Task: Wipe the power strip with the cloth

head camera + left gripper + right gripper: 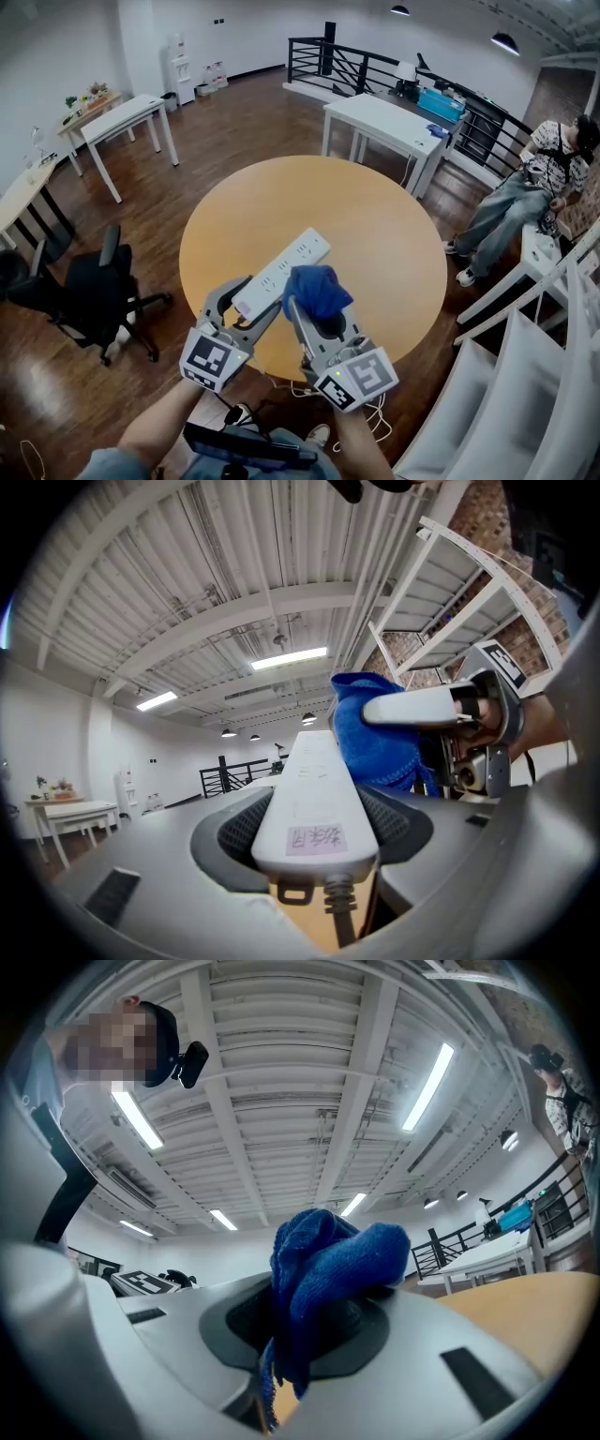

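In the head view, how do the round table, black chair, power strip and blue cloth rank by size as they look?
1. round table, by far the largest.
2. black chair.
3. power strip and blue cloth: too close to rank; the strip looks longer, the cloth bulkier.

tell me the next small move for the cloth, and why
Probably slide the blue cloth along the power strip toward its far end: the right tongs hold the cloth at the strip's middle, while the left tongs hold its cord end.
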The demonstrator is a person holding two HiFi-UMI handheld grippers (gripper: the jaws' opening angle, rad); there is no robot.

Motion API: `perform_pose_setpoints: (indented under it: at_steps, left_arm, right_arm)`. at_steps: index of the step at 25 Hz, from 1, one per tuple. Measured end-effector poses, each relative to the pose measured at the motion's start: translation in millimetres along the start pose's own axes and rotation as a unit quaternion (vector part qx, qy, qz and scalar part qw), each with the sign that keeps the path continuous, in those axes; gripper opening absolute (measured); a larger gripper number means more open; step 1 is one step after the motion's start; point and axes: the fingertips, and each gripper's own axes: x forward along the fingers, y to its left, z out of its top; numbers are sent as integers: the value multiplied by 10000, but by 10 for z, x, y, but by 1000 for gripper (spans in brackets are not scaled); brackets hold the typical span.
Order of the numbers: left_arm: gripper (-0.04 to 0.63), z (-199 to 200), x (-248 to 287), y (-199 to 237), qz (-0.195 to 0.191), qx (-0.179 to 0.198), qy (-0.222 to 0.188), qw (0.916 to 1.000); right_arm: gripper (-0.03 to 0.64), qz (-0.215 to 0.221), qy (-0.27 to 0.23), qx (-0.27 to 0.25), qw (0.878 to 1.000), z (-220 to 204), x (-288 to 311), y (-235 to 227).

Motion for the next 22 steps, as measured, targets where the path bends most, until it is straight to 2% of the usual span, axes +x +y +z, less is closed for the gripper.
perform_pose_setpoints:
  at_steps: [5,9,17,22]
  left_arm:
    - [287,-50,12,-23,26,-171,136,9998]
    - [287,-332,-15,15,9,-188,251,9995]
    - [287,-1020,0,-24,-4,-457,894,9949]
    - [287,-1503,24,-81,-66,-676,1457,9870]
  right_arm:
    - [67,-34,4,27,10000,24,-18,-39]
    - [67,-117,12,26,9999,-28,-29,-31]
    - [67,-312,187,211,9991,-213,-131,-158]
    - [67,-419,304,304,9982,-331,-196,-203]
